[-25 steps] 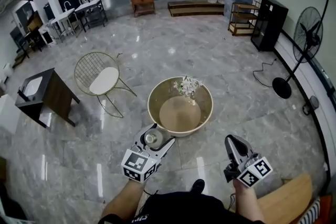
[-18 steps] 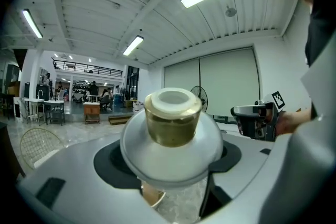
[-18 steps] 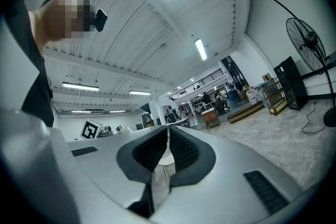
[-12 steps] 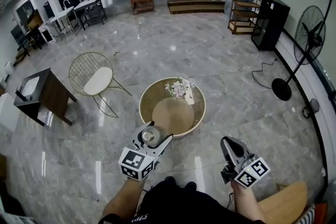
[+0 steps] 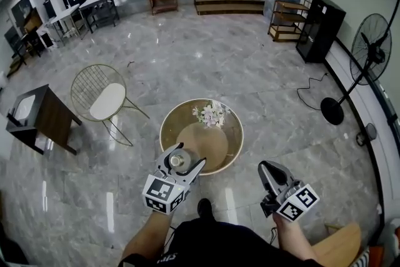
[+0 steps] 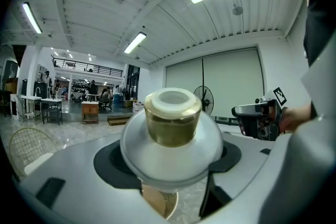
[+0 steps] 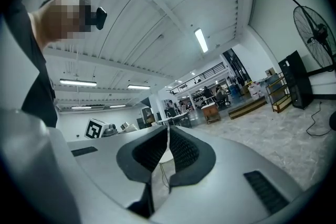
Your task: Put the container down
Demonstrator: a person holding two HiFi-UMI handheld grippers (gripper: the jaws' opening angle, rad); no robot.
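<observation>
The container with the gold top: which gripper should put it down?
Left. The left gripper has its jaws clamped on the container, at the edge of the round table. The right gripper is shut, empty and farther off.

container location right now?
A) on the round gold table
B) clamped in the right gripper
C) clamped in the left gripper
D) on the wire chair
C: the left gripper view shows the container clamped between the fingers of the left gripper, while the right gripper is shut with nothing in it.
</observation>
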